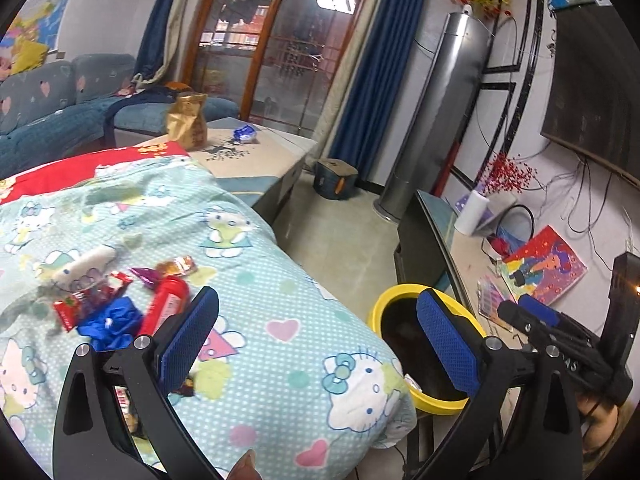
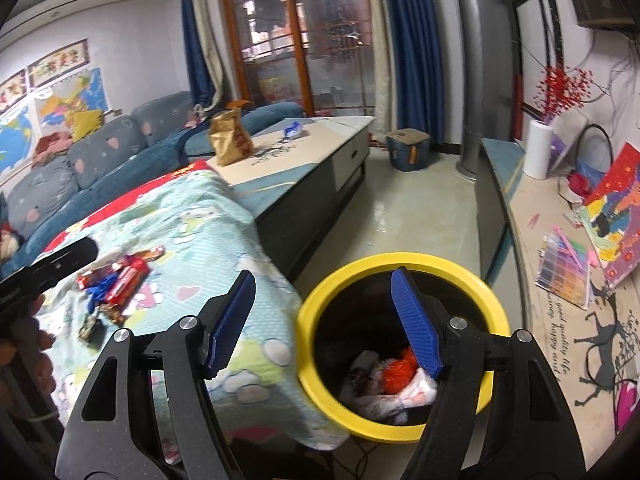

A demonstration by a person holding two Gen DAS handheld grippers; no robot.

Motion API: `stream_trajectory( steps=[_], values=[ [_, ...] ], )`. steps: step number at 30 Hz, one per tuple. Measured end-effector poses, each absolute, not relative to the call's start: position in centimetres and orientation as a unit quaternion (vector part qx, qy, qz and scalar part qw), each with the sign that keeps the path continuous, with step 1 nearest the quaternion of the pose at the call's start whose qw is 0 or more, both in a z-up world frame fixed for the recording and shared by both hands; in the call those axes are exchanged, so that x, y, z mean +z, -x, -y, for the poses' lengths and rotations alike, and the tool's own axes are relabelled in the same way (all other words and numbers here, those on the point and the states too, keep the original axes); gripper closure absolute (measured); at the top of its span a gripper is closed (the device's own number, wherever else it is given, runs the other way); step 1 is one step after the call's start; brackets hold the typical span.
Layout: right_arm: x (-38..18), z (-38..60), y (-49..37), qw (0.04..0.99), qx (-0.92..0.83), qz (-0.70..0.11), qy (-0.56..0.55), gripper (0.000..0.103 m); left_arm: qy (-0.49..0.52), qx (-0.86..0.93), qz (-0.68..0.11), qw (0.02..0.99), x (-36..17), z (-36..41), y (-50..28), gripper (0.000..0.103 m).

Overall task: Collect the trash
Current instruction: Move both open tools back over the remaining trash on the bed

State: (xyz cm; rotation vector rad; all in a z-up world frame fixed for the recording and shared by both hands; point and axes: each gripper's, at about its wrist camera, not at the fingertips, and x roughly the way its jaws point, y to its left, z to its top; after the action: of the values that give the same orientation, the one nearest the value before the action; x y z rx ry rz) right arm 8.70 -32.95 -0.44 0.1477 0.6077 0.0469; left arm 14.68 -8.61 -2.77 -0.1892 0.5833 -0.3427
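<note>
Both the left gripper [image 1: 316,336] and right gripper [image 2: 324,320] are standing apart and empty, the right above the yellow-rimmed round bin [image 2: 320,300]. Crinkly foil wrappers [image 1: 104,304] are lying left on the cartoon-print cloth [image 1: 280,280]; light, slippery, probably best pinched at a raised fold.

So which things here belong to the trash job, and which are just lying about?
Job: wrappers on the blanket; red tube; yellow bin, already holding trash.

Lying about: brown bag; paper roll; painting; pens.
</note>
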Motion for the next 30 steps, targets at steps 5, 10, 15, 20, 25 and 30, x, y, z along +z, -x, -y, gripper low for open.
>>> stream_trajectory(
  steps=[5,10,15,20,25,30],
  values=[
    [-0.2,30.4,-8.4,0.952,0.053,-0.296,-0.062,0.040,0.102,-0.151,-0.278,0.943,-2.6,6.9,-14.4,0.006],
    [0.1,28.4,-8.2,0.950,0.079,-0.296,-0.056,0.040,0.107,-0.130,-0.274,0.947,-2.5,5.0,-14.2,0.006],
    [0.2,26.6,-7.9,0.948,0.101,-0.298,-0.050,0.040,0.118,-0.111,-0.272,0.948,-2.6,3.0,-14.0,0.006],
    [0.5,24.5,-7.5,0.947,0.123,-0.295,-0.043,0.040,0.129,-0.095,-0.274,0.948,-2.8,1.1,-14.0,0.006],
    [0.5,22.4,-7.7,0.943,0.144,-0.297,-0.032,0.040,0.139,-0.075,-0.275,0.948,-3.2,-0.9,-13.8,0.006],
    [0.5,20.7,-8.0,0.940,0.163,-0.299,-0.028,0.040,0.152,-0.057,-0.278,0.947,-3.6,-3.2,-13.8,0.006]
  ],
)
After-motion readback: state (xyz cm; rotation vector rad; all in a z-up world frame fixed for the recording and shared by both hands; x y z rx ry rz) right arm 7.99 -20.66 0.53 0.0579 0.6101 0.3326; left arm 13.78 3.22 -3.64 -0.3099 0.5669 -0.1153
